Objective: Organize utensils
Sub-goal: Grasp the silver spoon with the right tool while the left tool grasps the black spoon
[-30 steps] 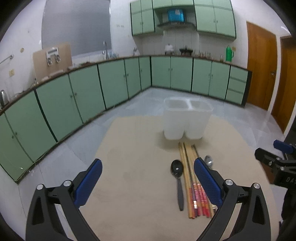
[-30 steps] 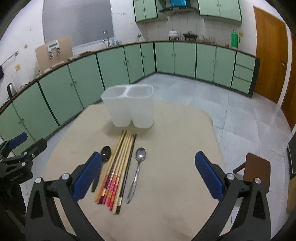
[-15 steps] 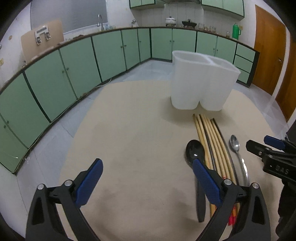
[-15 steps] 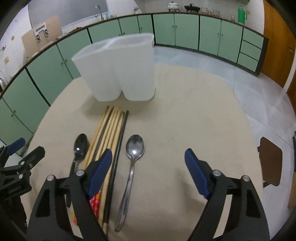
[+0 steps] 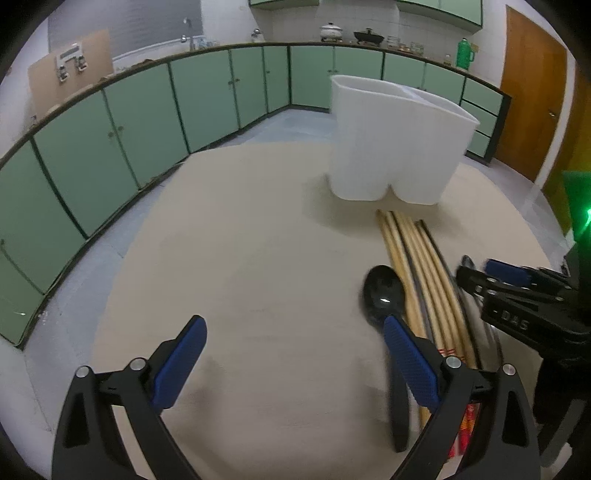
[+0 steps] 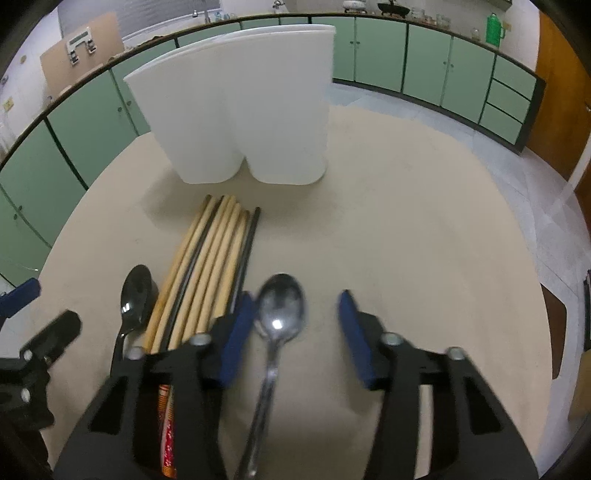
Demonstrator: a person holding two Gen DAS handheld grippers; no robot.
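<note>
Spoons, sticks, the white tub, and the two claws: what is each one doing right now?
Silver spoon: flat on the table, between the right claw's pads, not gripped yet.
Black spoon: flat, left of the chopsticks, untouched.
Chopsticks: lying side by side in a bundle.
White tub: upright; I cannot see inside.
Right claw: closing around the silver spoon.
Left claw: wide open, holding nothing.

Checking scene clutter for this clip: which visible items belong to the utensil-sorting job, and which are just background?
Job items: white two-compartment holder, chopsticks, black spoon, metal spoon, right gripper closing around it.

Background: green cabinets, green flask, pots, wooden door.
</note>
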